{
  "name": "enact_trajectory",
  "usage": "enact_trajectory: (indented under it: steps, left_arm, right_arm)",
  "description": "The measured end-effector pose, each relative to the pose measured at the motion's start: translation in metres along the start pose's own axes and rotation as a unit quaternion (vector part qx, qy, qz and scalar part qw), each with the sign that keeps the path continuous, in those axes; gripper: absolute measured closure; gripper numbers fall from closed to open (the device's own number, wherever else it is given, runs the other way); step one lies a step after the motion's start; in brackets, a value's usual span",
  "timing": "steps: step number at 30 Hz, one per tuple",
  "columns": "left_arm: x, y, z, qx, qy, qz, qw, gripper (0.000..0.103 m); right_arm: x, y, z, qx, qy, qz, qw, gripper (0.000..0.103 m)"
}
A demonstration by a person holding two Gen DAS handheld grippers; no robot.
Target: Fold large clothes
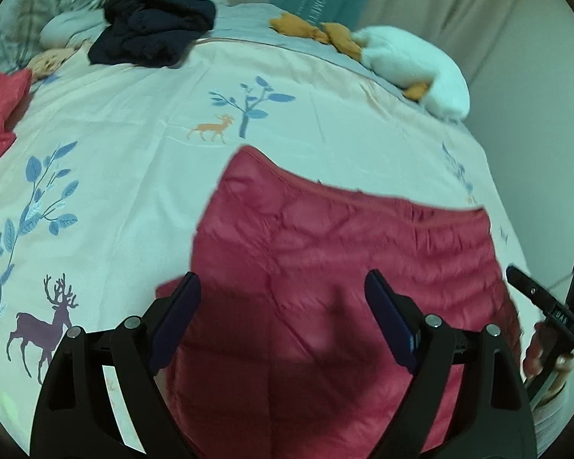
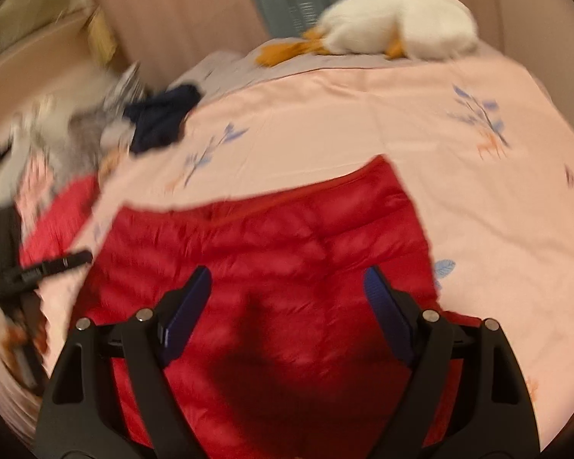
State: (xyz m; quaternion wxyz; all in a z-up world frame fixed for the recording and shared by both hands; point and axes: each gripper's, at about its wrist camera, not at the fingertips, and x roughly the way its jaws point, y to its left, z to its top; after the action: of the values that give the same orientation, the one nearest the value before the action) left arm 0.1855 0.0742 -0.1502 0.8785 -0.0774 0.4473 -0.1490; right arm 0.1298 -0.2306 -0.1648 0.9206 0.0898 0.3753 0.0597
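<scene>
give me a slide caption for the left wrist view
Open left gripper above a folded red puffer jacket on a deer-print bedsheet.

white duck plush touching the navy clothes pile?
Apart. Left wrist view: white duck plush and navy clothes pile lie with bare bedspread between them.

Your right wrist view is smeared by motion: the clutter (image 2: 76, 130) at nine to ten o'clock cannot be identified. In your left view, the red jacket (image 1: 344, 267) runs off the six o'clock edge.
</scene>
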Motion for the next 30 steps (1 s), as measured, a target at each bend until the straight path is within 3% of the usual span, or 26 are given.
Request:
enact_trajectory:
  steps: [3, 7, 23, 30]
  left_arm:
    - [0.004, -0.006, -0.014, 0.025, -0.003, 0.023, 0.9994, 0.016]
    - [0.017, -0.005, -0.029, 0.037, 0.005, 0.036, 0.9986, 0.016]
    - [0.028, -0.014, -0.035, 0.050, 0.015, 0.058, 0.9969, 0.015]
    - [0.001, -0.021, -0.039, 0.055, -0.012, 0.069, 0.9961, 0.015]
  right_arm:
    - [0.010, 0.019, -0.016, -0.049, 0.010, -0.037, 0.998, 0.020]
    - [0.028, 0.023, -0.031, -0.076, 0.028, -0.055, 0.995, 0.019]
    - [0.037, 0.010, -0.039, -0.036, 0.027, -0.035, 0.998, 0.014]
    - [0.000, 0.018, -0.034, -0.036, -0.008, -0.030, 0.999, 0.015]
